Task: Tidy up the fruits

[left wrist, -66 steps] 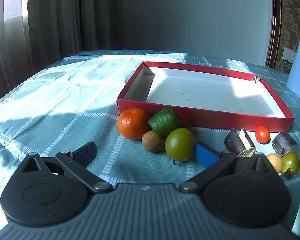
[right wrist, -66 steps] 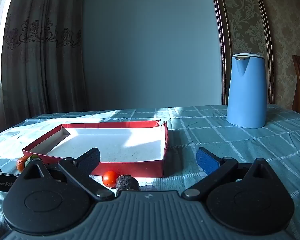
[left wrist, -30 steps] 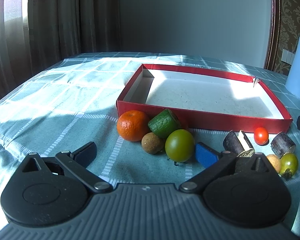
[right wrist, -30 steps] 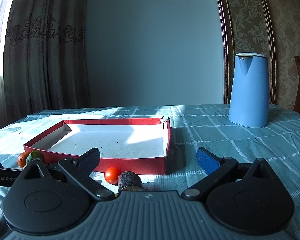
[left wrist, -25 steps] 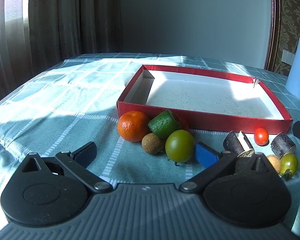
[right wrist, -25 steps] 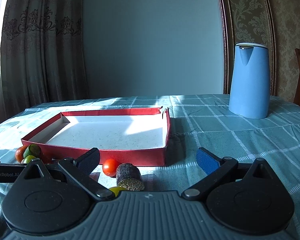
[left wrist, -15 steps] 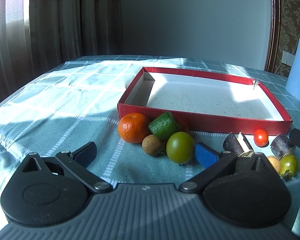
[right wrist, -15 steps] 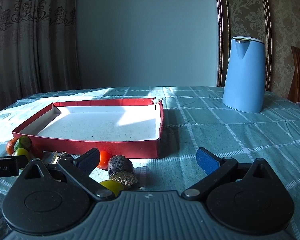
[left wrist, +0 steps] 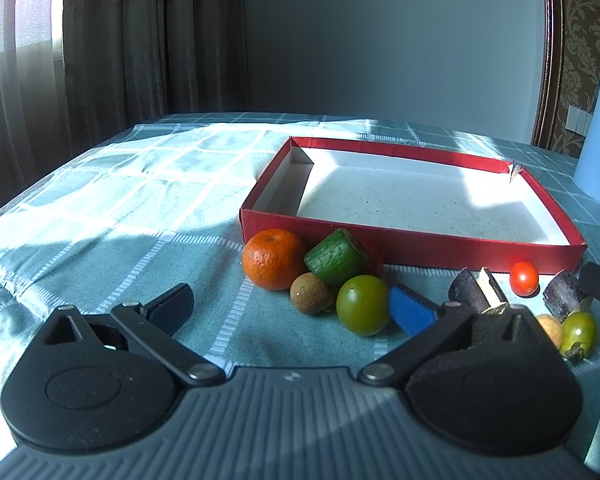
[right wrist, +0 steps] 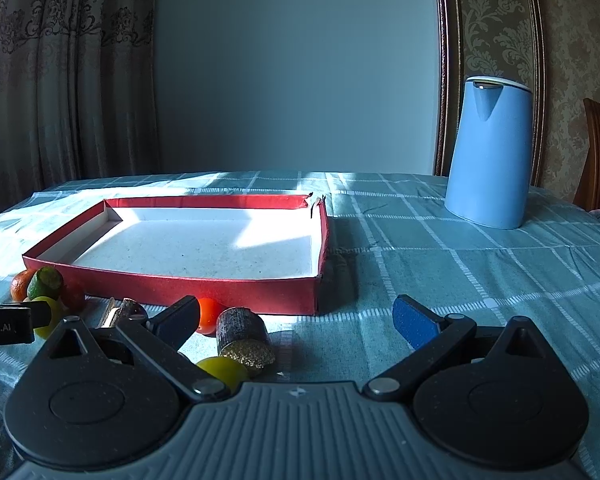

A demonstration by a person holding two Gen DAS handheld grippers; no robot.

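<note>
Both tongs gape; blue kettle [right wrist: 490,156] beyond red tray [right wrist: 236,292], possibly empty.

We see both views from low over the tablecloth [left wrist: 100,208], looking forward along wide-spread fingers. In our left view the red tray [left wrist: 412,246] lies near at 12 o'clock; in our right view the same tray [right wrist: 204,290] sits at 11 o'clock.
</note>
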